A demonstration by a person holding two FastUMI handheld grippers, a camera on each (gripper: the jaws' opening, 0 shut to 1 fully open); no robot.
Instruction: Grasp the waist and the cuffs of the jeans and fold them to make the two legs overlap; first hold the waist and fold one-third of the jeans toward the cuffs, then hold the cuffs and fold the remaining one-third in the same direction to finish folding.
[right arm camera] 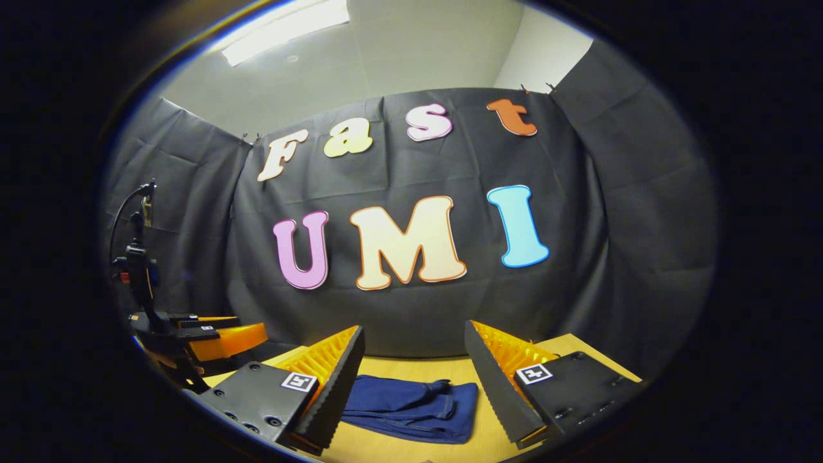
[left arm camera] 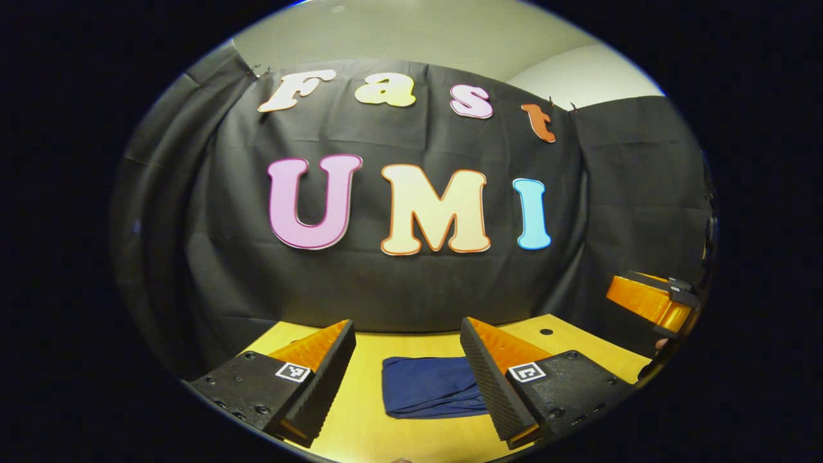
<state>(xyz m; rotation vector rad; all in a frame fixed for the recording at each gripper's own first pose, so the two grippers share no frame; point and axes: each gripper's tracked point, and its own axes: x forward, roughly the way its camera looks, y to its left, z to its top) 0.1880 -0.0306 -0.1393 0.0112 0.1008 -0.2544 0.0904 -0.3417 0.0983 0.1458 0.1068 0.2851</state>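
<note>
Denim jeans point(left arm camera: 429, 386) lie folded into a compact bundle on the wooden table point(left arm camera: 366, 437) at six o'clock between my raised, spread, empty left gripper point(left arm camera: 407, 376) and right gripper point(right arm camera: 414, 386), so I judge the folding finished.

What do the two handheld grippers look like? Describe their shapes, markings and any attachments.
Both the left gripper and the right gripper have two wedge-shaped fingers with ribbed inner faces, each mounted on a dark bolted block carrying a square black-and-white tag. In the right gripper view, the other gripper also has a black upright mount with a curved cable.
</note>
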